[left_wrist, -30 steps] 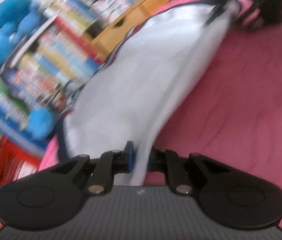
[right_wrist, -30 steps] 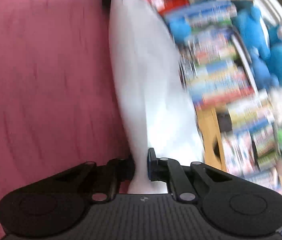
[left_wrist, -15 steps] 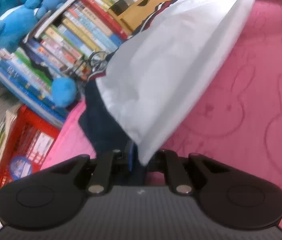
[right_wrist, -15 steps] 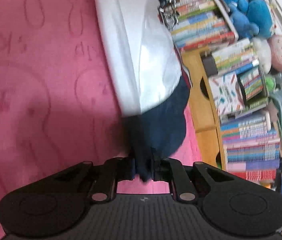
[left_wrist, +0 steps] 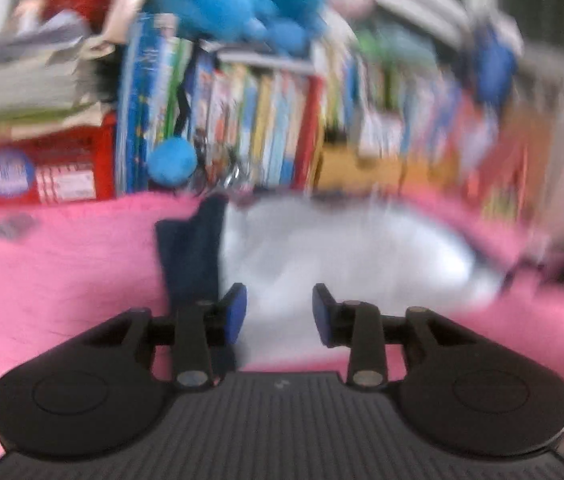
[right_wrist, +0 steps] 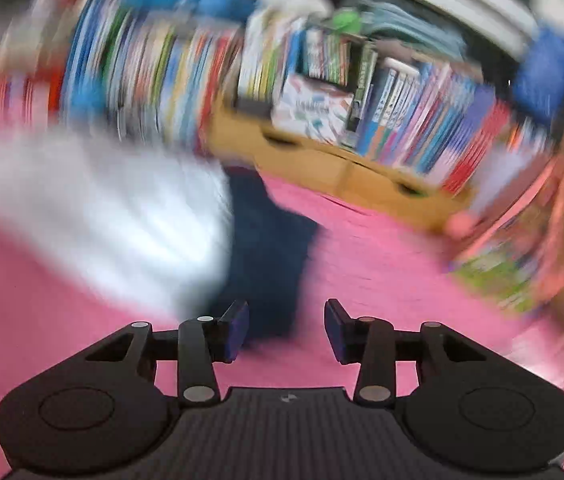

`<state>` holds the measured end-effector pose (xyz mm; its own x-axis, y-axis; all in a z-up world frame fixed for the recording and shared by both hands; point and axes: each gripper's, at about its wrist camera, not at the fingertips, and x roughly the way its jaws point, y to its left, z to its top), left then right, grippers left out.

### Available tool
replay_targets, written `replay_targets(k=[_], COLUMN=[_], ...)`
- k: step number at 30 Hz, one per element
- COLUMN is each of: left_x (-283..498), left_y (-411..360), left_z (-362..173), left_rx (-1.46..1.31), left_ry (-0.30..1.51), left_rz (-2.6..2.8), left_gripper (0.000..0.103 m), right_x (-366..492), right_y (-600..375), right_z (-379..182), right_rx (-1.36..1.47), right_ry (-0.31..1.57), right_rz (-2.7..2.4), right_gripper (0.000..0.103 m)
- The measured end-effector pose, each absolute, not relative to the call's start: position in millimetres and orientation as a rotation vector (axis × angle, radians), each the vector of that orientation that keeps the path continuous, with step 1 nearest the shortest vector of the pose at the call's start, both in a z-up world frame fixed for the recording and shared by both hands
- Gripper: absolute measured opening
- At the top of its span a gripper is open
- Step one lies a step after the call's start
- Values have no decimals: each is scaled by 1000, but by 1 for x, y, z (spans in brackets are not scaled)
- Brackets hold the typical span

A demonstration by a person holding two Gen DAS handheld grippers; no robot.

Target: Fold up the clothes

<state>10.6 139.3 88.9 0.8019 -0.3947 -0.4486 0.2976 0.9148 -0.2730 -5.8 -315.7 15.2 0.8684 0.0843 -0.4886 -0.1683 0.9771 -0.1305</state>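
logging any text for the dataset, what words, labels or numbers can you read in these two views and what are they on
None can be read; both views are motion-blurred.
Red box: a blue round label and white print, too blurred.
Book spines on the shelf in the left wrist view: print smeared.
Book spines in the right wrist view: marks too small and blurred.
Pink blanket: no text shows.

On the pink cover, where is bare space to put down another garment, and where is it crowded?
Bare pink cover lies left of the garment's navy sleeve, as the left wrist view shows. More lies right of the navy part, up to the wooden drawers. The white garment fills the middle. The far edge is crowded with books.
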Motion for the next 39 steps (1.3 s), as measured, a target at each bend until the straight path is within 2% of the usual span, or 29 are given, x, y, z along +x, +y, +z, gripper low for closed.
replay_targets(k=[2,5,10,14,17,19,20,24,31,33,36,39], left_x=[25,49,87,94,99,102,105,108,108,110,113,111], left_y=[114,62,9,21,45,64,77,130,128,128,132,132], left_z=[85,69,31,17,17,15,11,7,7,7,6,6], left_rx=[-239,-174,22,91,115,136,112,12,67,63,47,42], left_ry=[505,514,588,584,584,601,622,654,651,652,654,654], left_rz=[-328,-252,-192,-139,-95,-4,25,95,117,115,108,106], left_gripper=[38,38,38,41,44,43,43,44,44,44,44,44], right_x=[11,36,63,74,83,88,89,82,84,88,77,56], right_y=[-284,-238,-182,-185,-204,-226,-238,-264,-334,-347,-363,-341], right_z=[16,14,-4,-8,-9,-10,-10,-11,-10,-12,-6,9], right_rx=[-52,104,66,-2,-85,-107,-95,-110,-22,-69,-30,29], right_ry=[503,509,590,632,635,630,632,632,648,661,647,543], right_rz=[192,275,330,260,158,119,124,63,-149,-291,-372,-205], right_gripper=[23,21,21,14,14,1,0,0,0,12,14,15])
